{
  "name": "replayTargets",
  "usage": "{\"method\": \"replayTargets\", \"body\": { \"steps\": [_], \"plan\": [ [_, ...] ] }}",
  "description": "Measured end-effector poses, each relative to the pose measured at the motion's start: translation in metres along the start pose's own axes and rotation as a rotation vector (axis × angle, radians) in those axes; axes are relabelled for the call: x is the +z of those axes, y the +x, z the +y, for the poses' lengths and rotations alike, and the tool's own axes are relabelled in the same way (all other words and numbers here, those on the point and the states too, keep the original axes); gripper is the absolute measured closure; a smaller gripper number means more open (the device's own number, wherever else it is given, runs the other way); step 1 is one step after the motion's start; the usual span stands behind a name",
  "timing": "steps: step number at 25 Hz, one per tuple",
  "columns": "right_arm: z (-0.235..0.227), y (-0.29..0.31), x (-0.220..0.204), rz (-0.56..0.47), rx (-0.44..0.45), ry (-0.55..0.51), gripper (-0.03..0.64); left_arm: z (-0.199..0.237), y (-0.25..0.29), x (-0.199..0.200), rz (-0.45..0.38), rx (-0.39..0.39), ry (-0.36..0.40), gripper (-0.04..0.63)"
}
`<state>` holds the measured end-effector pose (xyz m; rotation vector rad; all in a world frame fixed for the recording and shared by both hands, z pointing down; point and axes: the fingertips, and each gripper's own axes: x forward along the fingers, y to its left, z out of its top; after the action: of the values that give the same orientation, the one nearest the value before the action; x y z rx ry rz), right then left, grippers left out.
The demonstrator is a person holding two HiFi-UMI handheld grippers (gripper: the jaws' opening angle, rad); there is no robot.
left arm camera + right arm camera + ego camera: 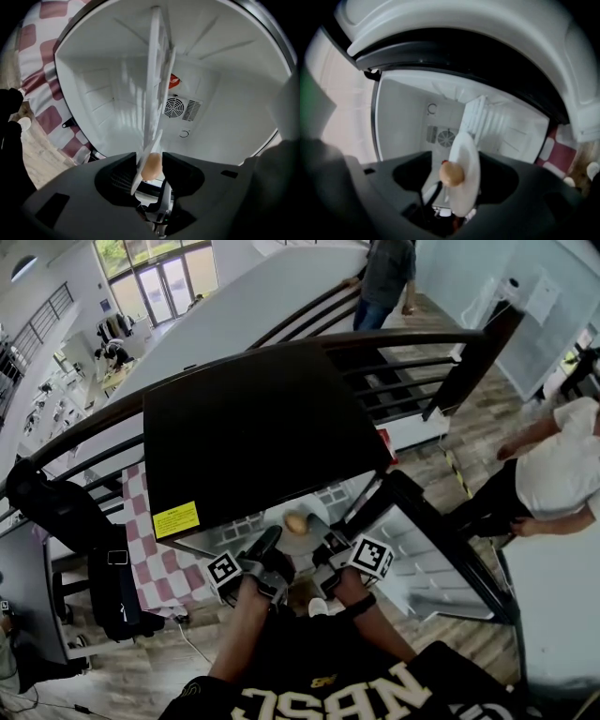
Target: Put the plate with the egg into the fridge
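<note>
So both tools are let go right now: the left gripper (pixel 145 159) and the right gripper (pixel 457 157) each have their jaws spread wide, with the rim of the plate (pixel 466 173) sitting in the gap, and as far as I can see neither one is squeezing it. The plate is already inside the fridge (pixel 253 427), at the front of the white shelf (pixel 157 70). From the head view it lies flat and face up with the egg (pixel 451 174) on top. Both gripper views are rolled over, so there it shows up nearly edge-on. The egg is too small and round-looking for me to call which way its long axis runs. The fridge interior is all white, with a round fan vent (pixel 174 108) on the back wall and a red something (pixel 172 80) above it. The top is dark with a yellow sticker (pixel 176 519) near the front. The door (pixel 412 549) hangs open just beside the right gripper, so that side is tight. A red-and-white checkered cloth (pixel 155 549) sits to the left, on a wood plank floor (pixel 469 427). A black railing (pixel 394 338) curves behind the fridge, a black bag (pixel 66 512) is off to the left, and there's a person in a white shirt (pixel 562 465) at the right and another person in a dark top (pixel 386 273) further back.
</note>
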<state>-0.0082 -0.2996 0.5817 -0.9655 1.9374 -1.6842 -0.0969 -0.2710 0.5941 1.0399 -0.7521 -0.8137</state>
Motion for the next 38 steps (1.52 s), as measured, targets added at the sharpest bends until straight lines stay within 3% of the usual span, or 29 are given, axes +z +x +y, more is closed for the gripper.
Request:
{"method": "replayTargets", "body": {
  "steps": [2, 3, 7, 11, 15, 21, 31, 38],
  "plan": [
    [0.0, -0.002, 0.001, 0.003, -0.012, -0.006, 0.328, 0.004, -0.001, 0.002, -0.023, 0.02, -0.031, 0.509],
    [0.0, -0.002, 0.001, 0.005, -0.007, -0.008, 0.328, 0.005, -0.001, 0.003, -0.03, 0.025, -0.036, 0.518],
    [0.006, -0.012, 0.001, -0.004, 0.012, -0.003, 0.328, 0.003, 0.003, 0.004, -0.048, 0.026, -0.057, 0.525],
    [-0.003, -0.041, -0.014, 0.015, -0.028, 0.022, 0.33, 0.003, 0.004, 0.004, -0.06, 0.036, -0.066, 0.525],
    [-0.013, -0.058, -0.037, 0.064, -0.027, 0.142, 0.335, 0.001, 0.007, 0.007, -0.066, 0.041, -0.057, 0.525],
    [-0.008, -0.054, -0.055, 0.104, -0.022, 0.205, 0.416, 0.001, 0.008, 0.007, -0.068, 0.051, -0.04, 0.525],
    [-0.004, -0.031, -0.053, 0.077, -0.051, 0.142, 0.447, 0.001, 0.009, 0.006, -0.067, 0.064, -0.035, 0.525],
    [-0.011, -0.023, -0.039, 0.014, -0.071, 0.129, 0.537, 0.003, 0.011, 0.007, -0.053, 0.076, -0.028, 0.525]
  ]
}}
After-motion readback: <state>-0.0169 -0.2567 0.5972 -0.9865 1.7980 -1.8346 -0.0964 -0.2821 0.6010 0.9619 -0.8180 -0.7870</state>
